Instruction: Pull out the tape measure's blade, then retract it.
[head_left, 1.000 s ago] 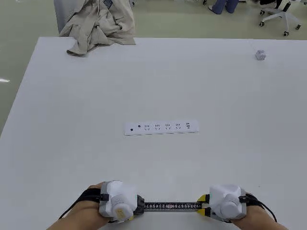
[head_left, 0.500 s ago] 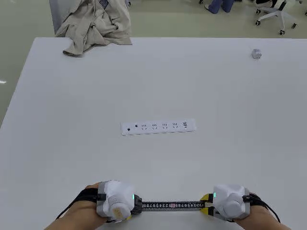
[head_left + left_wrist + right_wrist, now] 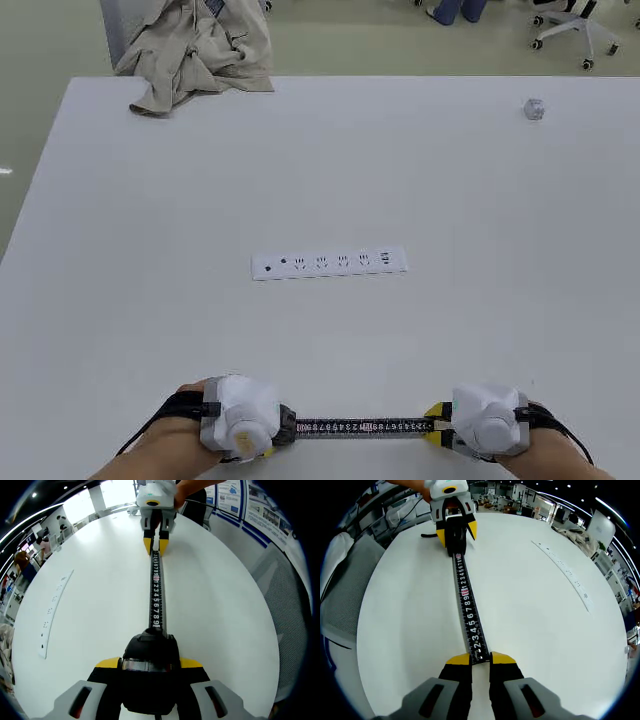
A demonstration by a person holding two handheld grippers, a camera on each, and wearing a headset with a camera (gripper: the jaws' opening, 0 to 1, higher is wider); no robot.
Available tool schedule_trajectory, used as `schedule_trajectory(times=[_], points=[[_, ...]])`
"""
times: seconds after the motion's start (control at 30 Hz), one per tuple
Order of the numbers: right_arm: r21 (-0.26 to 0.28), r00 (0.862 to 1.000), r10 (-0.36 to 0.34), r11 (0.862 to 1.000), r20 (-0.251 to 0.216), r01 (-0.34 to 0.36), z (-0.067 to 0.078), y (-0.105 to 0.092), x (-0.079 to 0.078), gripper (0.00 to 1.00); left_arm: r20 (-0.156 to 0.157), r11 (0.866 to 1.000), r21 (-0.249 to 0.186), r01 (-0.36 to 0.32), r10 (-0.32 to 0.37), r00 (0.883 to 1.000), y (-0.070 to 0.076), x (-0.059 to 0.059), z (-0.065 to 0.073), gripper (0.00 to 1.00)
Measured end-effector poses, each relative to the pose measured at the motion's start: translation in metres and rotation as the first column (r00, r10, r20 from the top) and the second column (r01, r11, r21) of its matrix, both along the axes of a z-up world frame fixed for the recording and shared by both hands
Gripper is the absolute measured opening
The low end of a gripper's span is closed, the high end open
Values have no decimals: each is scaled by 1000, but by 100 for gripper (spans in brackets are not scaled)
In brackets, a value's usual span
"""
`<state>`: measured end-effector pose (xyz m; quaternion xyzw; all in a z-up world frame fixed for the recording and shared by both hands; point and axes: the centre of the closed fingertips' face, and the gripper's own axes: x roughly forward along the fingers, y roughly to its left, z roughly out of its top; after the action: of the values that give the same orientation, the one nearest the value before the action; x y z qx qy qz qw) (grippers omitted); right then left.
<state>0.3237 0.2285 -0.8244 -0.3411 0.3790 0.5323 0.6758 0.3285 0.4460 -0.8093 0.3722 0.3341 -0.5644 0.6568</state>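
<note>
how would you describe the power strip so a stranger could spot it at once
Start with the big white table. Near its middle lies the power strip, a long flat white bar with a row of sockets. Unlike the dark numbered tape stretched along the near edge, it lies alone.

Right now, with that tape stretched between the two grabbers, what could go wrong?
1. The right gripper pinches only the very tip of the blade. If that grip slips, the blade would likely whip back into the tape measure case.
2. The left gripper clamps the case fairly near the edge of the table. A sudden jerk could perhaps drag it over the side.
</note>
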Motion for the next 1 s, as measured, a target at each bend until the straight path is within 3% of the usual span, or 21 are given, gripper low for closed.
schedule_trajectory(times=[1.0], points=[[-24,1000,-24,999,6,24,1,-20,-1,11,0,1000,2,0,0,1000,1,-1,0,39]])
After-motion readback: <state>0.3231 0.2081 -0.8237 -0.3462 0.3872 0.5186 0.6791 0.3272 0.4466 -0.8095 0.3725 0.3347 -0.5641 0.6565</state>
